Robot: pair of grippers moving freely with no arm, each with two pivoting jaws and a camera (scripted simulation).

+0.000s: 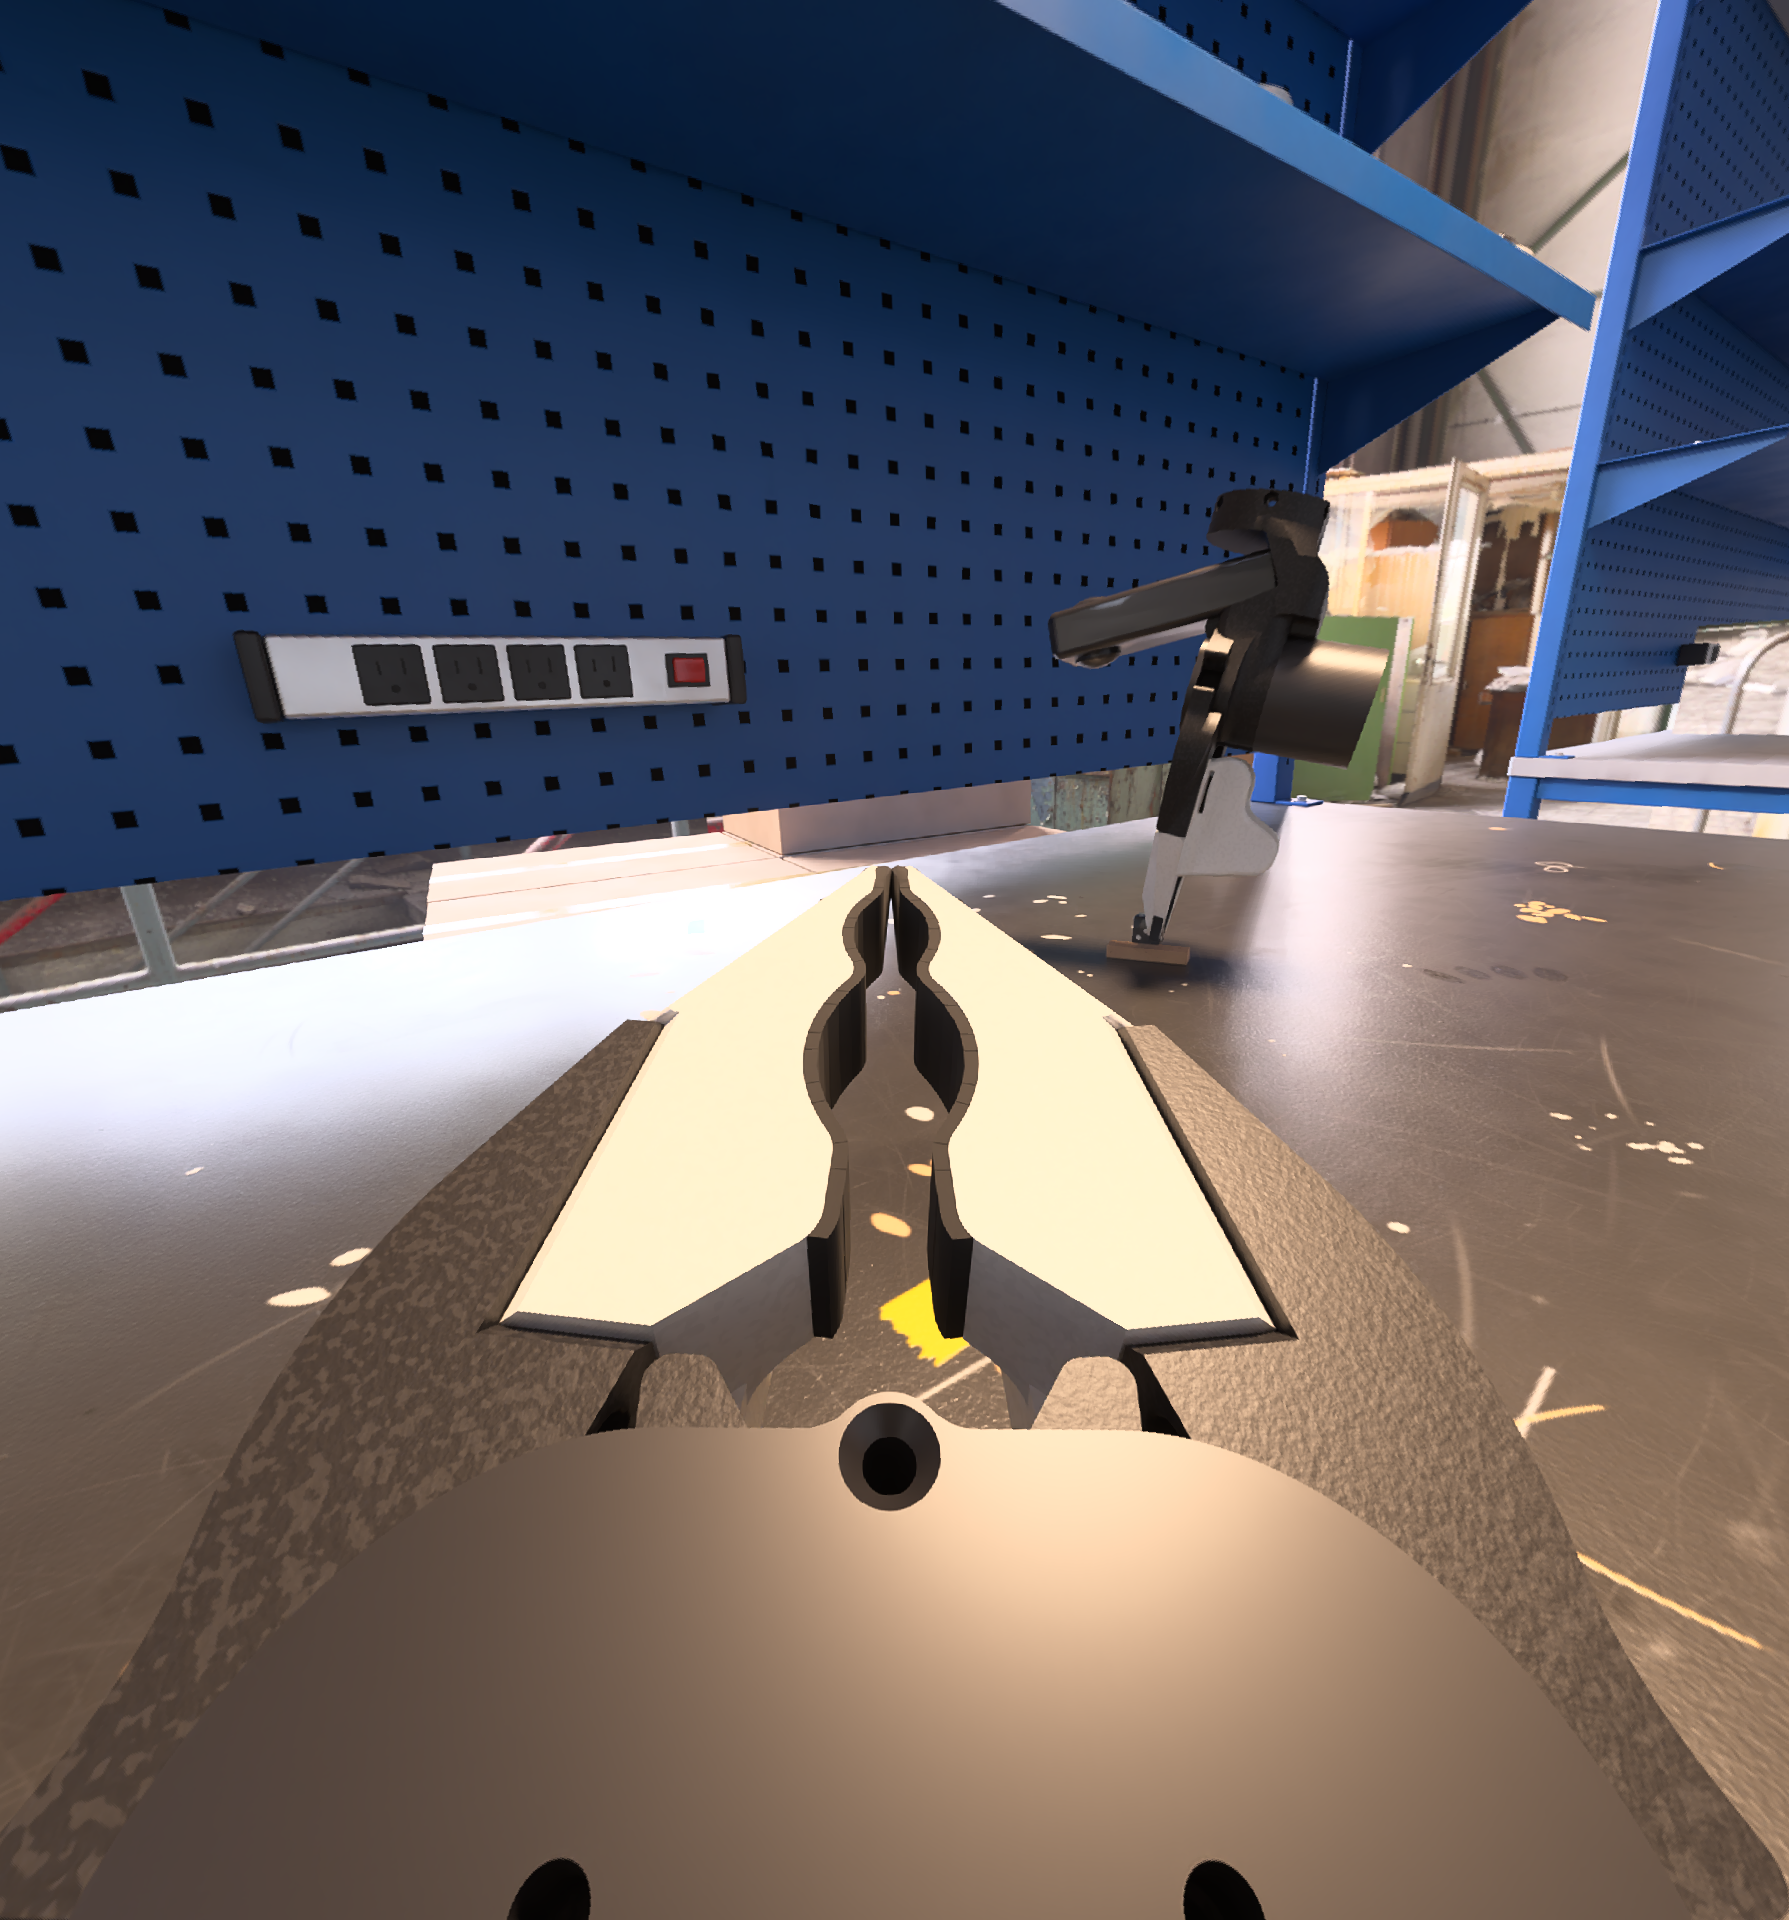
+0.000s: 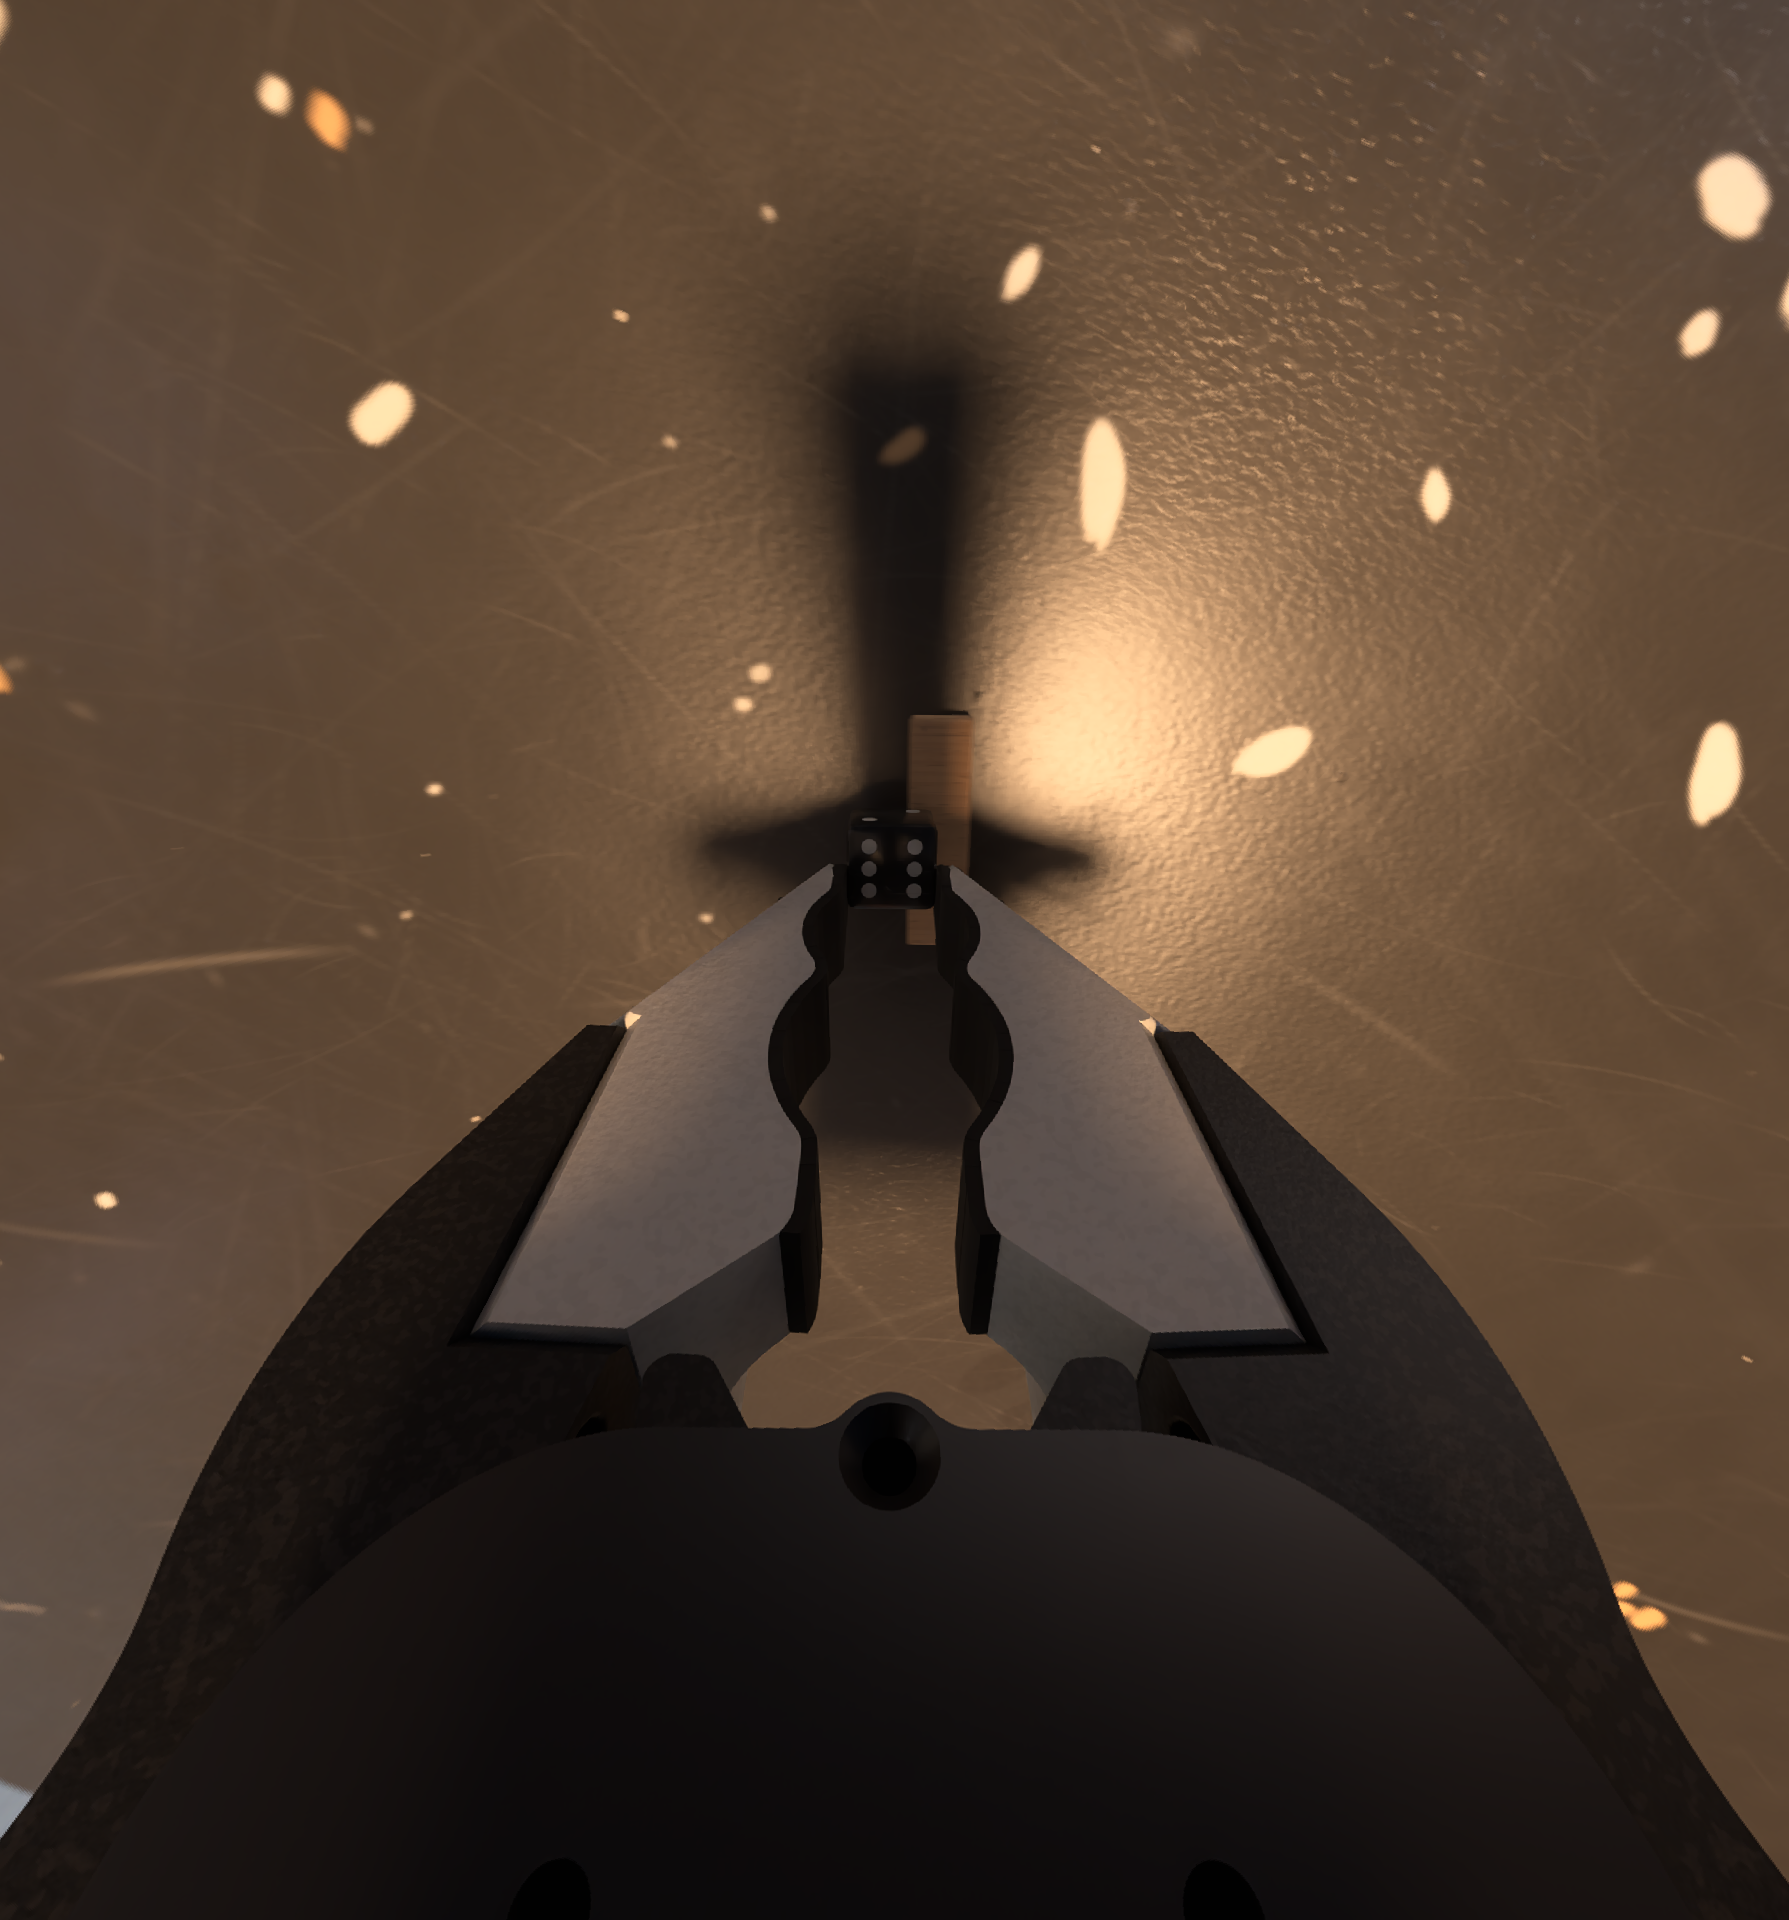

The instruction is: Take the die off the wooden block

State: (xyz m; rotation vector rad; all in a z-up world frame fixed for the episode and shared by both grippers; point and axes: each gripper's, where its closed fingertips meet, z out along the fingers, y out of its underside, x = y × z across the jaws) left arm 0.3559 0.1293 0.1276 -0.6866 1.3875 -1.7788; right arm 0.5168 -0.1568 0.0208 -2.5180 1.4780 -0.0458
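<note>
A small black die [image 2: 891, 862] with white pips sits between the fingertips of my right gripper [image 2: 891, 885], which points straight down and is shut on it. The thin wooden block [image 2: 940, 767] lies on the table directly under and beyond the die; I cannot tell whether the die still touches it. In the left wrist view the right gripper [image 1: 1150, 925] stands upright with its tips at the block [image 1: 1148, 951], far ahead to the right. My left gripper [image 1: 890, 875] is shut and empty, low over the table, well apart from the block.
The dark, scratched, paint-flecked tabletop [image 1: 1492, 1091] spreads around. A blue pegboard [image 1: 557, 364] with a power strip [image 1: 490, 673] stands behind it, under a blue shelf [image 1: 1337, 187]. Another blue rack [image 1: 1721, 468] stands at the right.
</note>
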